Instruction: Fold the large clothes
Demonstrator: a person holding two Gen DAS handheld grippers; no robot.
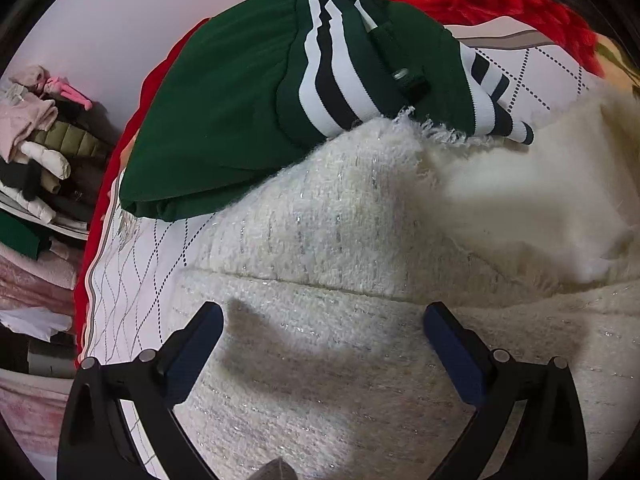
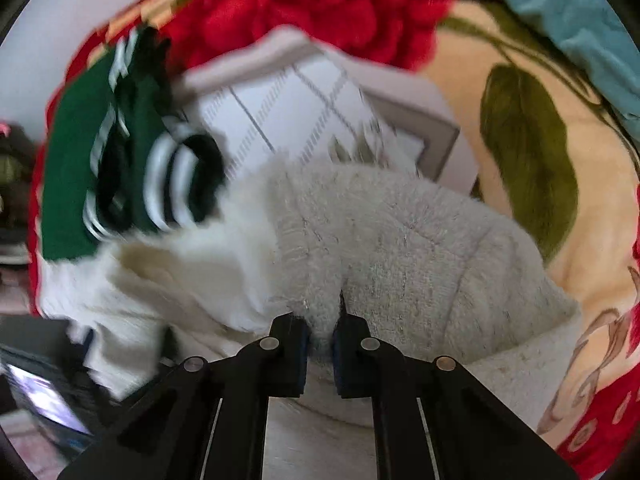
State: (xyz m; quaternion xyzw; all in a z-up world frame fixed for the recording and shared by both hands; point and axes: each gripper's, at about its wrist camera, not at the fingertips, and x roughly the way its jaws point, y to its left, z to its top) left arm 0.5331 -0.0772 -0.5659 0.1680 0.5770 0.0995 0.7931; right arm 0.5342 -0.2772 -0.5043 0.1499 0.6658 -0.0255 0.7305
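Observation:
A cream knitted garment (image 1: 328,240) with silver threads and a frayed edge lies spread on the bed. Its fluffy white lining (image 1: 532,200) shows at the right. My left gripper (image 1: 323,312) hovers just above the knit with its jaws wide open and nothing between them. In the right wrist view the same cream garment (image 2: 400,240) is bunched up. My right gripper (image 2: 320,320) is shut on a ridge of its fabric, which rises pinched between the blue pads. Behind it lies a folded green garment (image 1: 224,112) with white and dark striped cuffs (image 2: 176,176).
A white quilted sheet (image 2: 288,112) with a dotted diamond pattern covers the bed, over a red and cream floral blanket (image 2: 520,160). A teal cloth (image 2: 568,8) sits at the far right. Piled clothes (image 1: 36,152) stand on shelves to the left. A dark screen (image 2: 40,396) lies low left.

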